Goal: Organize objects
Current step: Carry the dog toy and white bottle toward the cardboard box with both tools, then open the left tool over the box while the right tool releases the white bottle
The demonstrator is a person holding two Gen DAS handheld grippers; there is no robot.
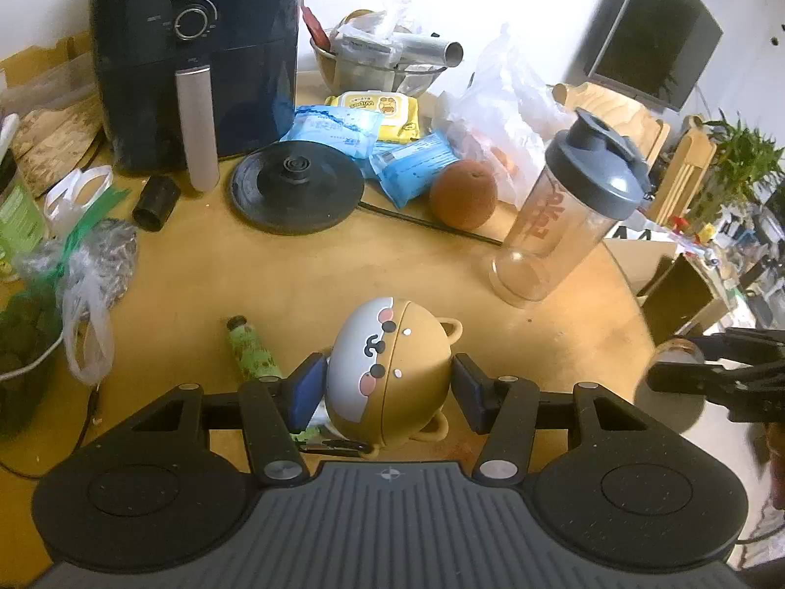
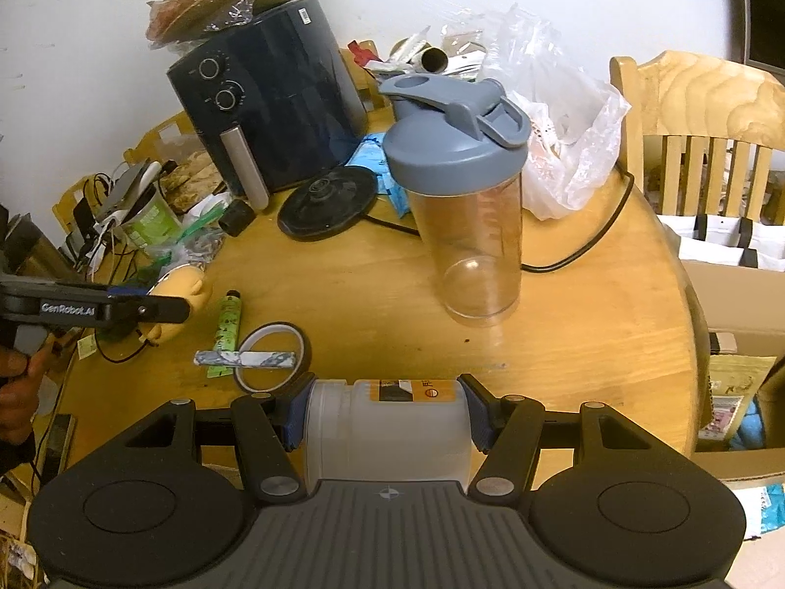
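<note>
Transport looks like the step in hand: both grippers carry something above the round wooden table (image 2: 564, 343). Between the left gripper (image 1: 387, 388) fingers sits a tan and grey animal-face toy (image 1: 387, 358), pinched at its two sides and apparently clear of the tabletop. Below and left of those fingers lies a green tube (image 1: 250, 348). The right gripper (image 2: 387, 422) pinches a translucent jar with an orange label (image 2: 387, 422) end to end, lying crosswise between the pads. Ahead of its fingers stands a shaker bottle (image 2: 461, 206); to their left lies a tape ring (image 2: 272, 356). Next, each load likely needs a free spot chosen, then lowering before the fingers spread.
</note>
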